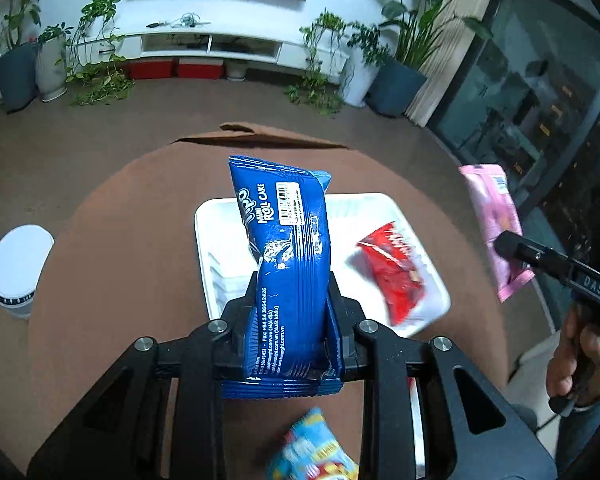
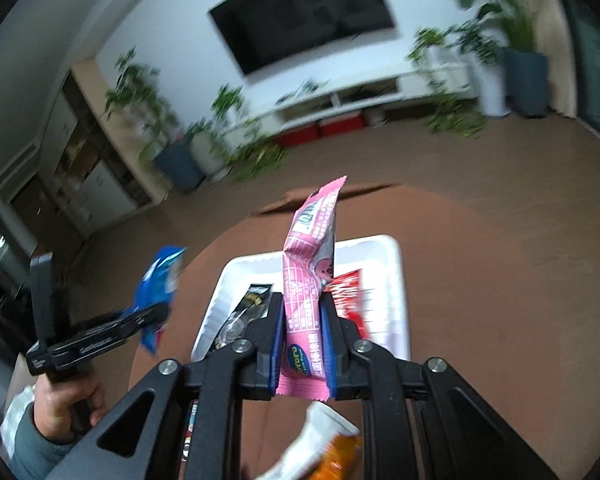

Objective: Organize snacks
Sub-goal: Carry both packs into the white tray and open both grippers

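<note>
The left tool [image 1: 292,320] is clamped on a blue Mini Roll Cake packet [image 1: 288,248], held upright above the white tray [image 1: 216,240] on the round brown table [image 1: 120,260]. A red packet [image 1: 396,276] lies in the tray to the tool's right. The right tool [image 2: 302,340] grips a pink snack packet [image 2: 310,276] over the same tray, with a black sachet [image 2: 252,300] just beyond its left finger.

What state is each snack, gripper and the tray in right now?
left gripper: shut on the blue pack
blue pack: held upright, above the tray
right gripper: shut on the pink pack
pink pack: held upright, above the tray
red pack: lying in the tray
black pack: lying in the tray
white tray: resting on the round table
</note>
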